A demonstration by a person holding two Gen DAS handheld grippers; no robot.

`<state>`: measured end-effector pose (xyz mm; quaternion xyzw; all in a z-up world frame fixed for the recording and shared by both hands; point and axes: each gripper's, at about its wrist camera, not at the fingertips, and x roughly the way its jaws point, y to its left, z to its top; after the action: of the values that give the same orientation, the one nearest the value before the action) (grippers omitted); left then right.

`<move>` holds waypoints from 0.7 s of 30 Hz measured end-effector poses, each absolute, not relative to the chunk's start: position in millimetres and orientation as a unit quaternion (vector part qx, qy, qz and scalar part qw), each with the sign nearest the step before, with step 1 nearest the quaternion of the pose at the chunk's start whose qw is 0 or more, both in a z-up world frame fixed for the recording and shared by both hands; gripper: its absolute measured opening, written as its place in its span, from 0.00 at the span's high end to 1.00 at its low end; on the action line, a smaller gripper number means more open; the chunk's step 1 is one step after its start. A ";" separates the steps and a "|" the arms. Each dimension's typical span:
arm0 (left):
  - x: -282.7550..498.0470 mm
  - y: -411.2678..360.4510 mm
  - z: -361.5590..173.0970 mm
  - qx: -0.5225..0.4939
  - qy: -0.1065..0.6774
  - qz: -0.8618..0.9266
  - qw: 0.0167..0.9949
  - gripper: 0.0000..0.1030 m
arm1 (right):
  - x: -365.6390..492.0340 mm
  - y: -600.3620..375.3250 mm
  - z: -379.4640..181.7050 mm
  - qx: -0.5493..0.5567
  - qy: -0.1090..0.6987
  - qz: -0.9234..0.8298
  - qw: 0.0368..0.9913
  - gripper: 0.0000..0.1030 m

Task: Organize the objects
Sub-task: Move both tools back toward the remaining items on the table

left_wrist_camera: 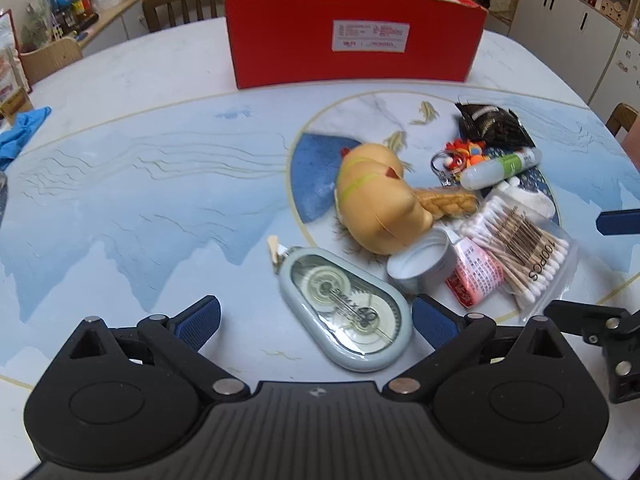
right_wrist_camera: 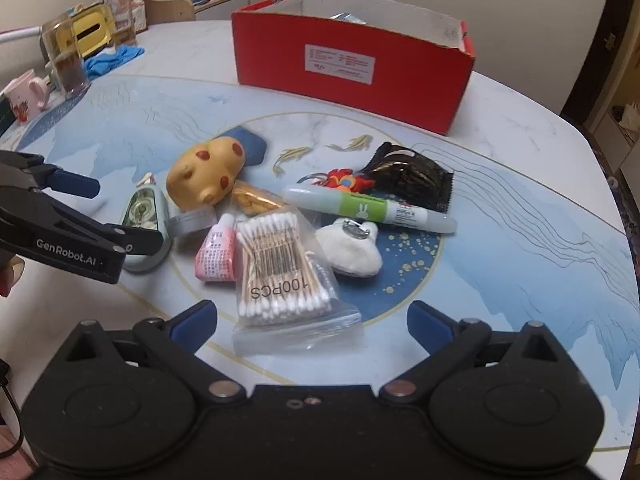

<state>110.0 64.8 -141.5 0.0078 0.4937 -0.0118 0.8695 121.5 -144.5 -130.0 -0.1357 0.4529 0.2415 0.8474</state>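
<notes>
Left wrist view: the left gripper (left_wrist_camera: 316, 320), fingers wide and empty, straddles the correction tape (left_wrist_camera: 346, 312), which runs diagonally toward the red box (left_wrist_camera: 356, 36).

A home dining room; wooden chairs (left_wrist_camera: 188, 0) ring a painted table (left_wrist_camera: 120, 184); cupboards (left_wrist_camera: 568, 16) behind.

The box (left_wrist_camera: 352, 28) is bright red outside with a white printed label, and pale inside; the table (left_wrist_camera: 140, 184) is white marble with pale blue mountain shapes, thin gold lines and gold fish. The toy pig (right_wrist_camera: 206, 174) is tan with dark red spots. The correction tape (left_wrist_camera: 346, 308) is grey-green with a clear window. The cotton swabs (right_wrist_camera: 280, 268) have white tips on tan sticks in a clear bag with a black barcode. The pen (right_wrist_camera: 368, 210) is white with a green band showing a white rabbit. The wrapper (right_wrist_camera: 412, 176) is glossy black. Both grippers are black with blue pads (right_wrist_camera: 196, 324)
</notes>
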 end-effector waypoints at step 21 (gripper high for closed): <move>118.1 90.2 -151.2 -0.004 0.490 0.008 0.871 0.01 | 133.1 -115.4 -146.4 -0.173 0.456 0.241 0.839 0.16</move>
<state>118.1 90.2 -151.2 -0.0041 0.4904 0.0082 0.8714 133.1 -115.4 -146.4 -0.1729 0.4559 0.2405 0.8393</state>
